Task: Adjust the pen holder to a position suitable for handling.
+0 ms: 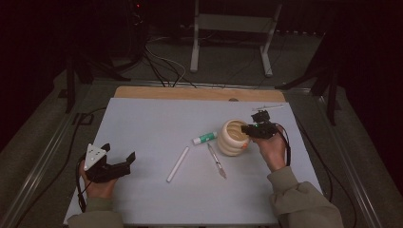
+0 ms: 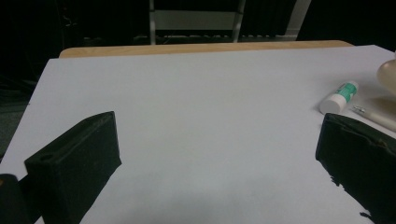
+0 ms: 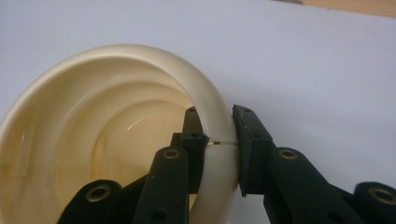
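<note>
Clamped on the cream ribbed ceramic cup's (image 3: 107, 140) rim, right gripper (image 3: 218, 135) relocated it; next, a level set-down.

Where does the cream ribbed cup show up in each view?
High view: cream cup right of centre, right gripper clamped on its rim.
Left gripper view: a sliver at the right edge.
Right gripper view: left and centre, rim between the jaws.
Shared landmark: white table sheet.

High view overhead facing forward; claw views close, sharing cup (image 3: 116, 116)
</note>
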Motion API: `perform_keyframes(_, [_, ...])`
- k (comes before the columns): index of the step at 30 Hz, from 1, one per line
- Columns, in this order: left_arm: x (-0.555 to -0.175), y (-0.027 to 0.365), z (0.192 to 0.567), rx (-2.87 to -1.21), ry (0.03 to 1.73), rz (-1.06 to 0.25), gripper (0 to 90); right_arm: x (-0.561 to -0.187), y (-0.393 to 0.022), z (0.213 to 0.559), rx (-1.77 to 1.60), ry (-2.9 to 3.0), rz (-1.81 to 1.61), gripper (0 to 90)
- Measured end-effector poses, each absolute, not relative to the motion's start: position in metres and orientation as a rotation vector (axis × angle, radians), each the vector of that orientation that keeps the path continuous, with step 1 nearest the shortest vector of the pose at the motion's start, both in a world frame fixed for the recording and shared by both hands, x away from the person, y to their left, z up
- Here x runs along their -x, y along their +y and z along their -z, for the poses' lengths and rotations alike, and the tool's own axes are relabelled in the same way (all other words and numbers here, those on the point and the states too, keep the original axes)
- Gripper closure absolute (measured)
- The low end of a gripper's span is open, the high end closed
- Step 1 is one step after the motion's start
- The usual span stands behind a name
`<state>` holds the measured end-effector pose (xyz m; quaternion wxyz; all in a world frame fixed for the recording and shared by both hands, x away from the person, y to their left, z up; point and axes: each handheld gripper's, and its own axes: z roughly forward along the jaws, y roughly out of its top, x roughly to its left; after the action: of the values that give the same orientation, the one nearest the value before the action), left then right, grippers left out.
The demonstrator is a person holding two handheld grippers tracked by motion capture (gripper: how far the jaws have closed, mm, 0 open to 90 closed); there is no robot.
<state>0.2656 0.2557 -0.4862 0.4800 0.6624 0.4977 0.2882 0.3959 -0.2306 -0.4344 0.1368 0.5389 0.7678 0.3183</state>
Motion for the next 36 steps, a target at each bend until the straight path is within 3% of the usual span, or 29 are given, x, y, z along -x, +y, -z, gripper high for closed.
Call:
perform_keyframes(30, [-0.266, 0.255, 0.487, -1.627, 1.212, -0.701, 0.4, -0.399, -0.228, 0.452, -1.604, 2.234, -0.857, 75.1])
perform_keyframes(36, [-0.266, 0.255, 0.487, -1.627, 1.213, -0.701, 0.4, -0.392, -0.238, 0.441, -1.527, 2.148, -1.102, 25.4])
